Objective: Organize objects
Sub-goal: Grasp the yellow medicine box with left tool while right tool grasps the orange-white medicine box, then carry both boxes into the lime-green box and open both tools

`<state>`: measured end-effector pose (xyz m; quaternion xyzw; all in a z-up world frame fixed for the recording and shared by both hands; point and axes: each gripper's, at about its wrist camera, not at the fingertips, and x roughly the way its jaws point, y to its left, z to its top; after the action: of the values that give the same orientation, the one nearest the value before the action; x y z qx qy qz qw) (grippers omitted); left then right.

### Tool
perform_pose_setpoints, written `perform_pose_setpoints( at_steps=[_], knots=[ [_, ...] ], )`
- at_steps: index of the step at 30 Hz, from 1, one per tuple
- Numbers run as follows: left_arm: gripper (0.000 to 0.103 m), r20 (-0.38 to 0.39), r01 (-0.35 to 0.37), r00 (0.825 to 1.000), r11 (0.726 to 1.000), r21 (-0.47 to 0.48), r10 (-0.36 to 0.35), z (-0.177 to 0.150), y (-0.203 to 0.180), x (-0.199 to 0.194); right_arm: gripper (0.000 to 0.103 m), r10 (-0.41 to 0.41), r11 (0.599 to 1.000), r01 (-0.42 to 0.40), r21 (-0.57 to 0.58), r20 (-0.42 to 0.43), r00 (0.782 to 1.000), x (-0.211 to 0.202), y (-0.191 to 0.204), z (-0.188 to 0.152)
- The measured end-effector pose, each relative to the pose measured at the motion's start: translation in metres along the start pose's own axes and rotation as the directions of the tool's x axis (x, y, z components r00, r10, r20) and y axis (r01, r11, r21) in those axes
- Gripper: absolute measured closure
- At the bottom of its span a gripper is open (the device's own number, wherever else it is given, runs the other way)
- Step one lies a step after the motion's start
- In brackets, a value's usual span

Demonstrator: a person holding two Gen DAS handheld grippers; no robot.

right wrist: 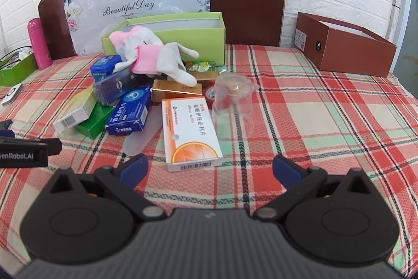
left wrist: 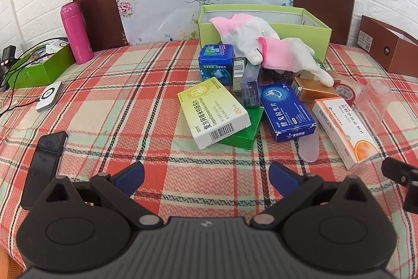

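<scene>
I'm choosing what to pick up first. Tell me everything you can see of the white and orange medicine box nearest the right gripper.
The white and orange medicine box is a flat rectangular carton, seemingly cardboard, closed, lying face up on the plaid tablecloth. Its top carries an orange stripe, Chinese print and an orange-slice picture; the near end shows a barcode. It lies lengthwise away from the camera, at the pile's front edge. The clear plastic cup lies just right of it; whether they touch is unclear. Nothing grips it.

The left gripper (left wrist: 206,175) has its two blue fingers (left wrist: 132,175) spread wide apart, with nothing between them. The right gripper (right wrist: 210,171) is spread wide too and holds nothing. Both seem to hang low, side by side, though their height is hard to tell.
</scene>
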<state>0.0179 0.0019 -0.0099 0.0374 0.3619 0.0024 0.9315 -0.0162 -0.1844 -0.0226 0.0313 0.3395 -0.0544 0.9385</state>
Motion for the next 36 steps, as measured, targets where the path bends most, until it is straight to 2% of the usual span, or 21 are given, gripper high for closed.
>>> perform_pose_setpoints(
  at_steps=[13,17,19,22,25,26,28,30,32,34,36],
  knots=[
    [0.000,-0.026,0.020,0.999,1.000,-0.023,-0.021,0.007,0.008,0.015,0.000,0.010,1.000,-0.010,0.001,-0.026,1.000,0.014,0.000,0.000],
    [0.000,0.006,0.019,1.000,0.999,-0.049,-0.019,0.029,0.016,0.027,0.000,0.046,0.999,-0.046,-0.005,-0.021,0.999,0.022,0.001,0.002],
    [0.000,-0.002,0.014,1.000,0.996,-0.086,-0.015,0.045,0.021,0.039,0.000,0.057,0.998,-0.058,-0.015,-0.027,0.998,0.029,0.004,0.004],
    [0.000,0.005,0.051,0.999,0.988,-0.147,-0.051,0.062,0.026,0.056,0.000,0.071,0.997,-0.072,-0.022,-0.028,0.997,0.040,0.008,0.007],
    [0.000,-0.044,0.055,0.997,0.989,-0.137,-0.061,0.070,0.023,0.083,0.000,0.091,0.996,-0.091,-0.014,-0.033,0.995,0.052,0.010,0.009],
    [0.002,-0.064,0.044,0.997,0.992,-0.117,-0.052,0.069,0.022,0.093,0.000,0.095,0.995,-0.096,-0.011,-0.038,0.995,0.058,0.010,0.011],
    [0.015,-0.111,0.054,0.992,0.996,-0.077,-0.062,0.064,0.022,0.103,0.000,0.096,0.995,-0.096,-0.003,-0.046,0.994,0.069,0.010,0.012],
    [0.020,-0.081,0.110,0.990,0.989,-0.101,-0.118,0.053,0.030,0.099,0.005,0.092,0.996,-0.092,-0.001,-0.049,0.995,0.076,0.009,0.012],
    [0.023,-0.085,0.144,0.984,0.981,-0.130,-0.156,0.045,0.037,0.093,0.014,0.101,0.995,-0.101,-0.004,-0.053,0.993,0.082,0.009,0.012],
    [0.024,-0.080,0.166,0.981,0.977,-0.138,-0.178,0.039,0.041,0.090,0.020,0.111,0.994,-0.112,-0.013,-0.059,0.992,0.087,0.010,0.014],
    [0.024,-0.072,0.170,0.981,0.975,-0.143,-0.181,0.040,0.043,0.092,0.021,0.121,0.992,-0.122,-0.020,-0.055,0.991,0.093,0.013,0.018]
  ],
)
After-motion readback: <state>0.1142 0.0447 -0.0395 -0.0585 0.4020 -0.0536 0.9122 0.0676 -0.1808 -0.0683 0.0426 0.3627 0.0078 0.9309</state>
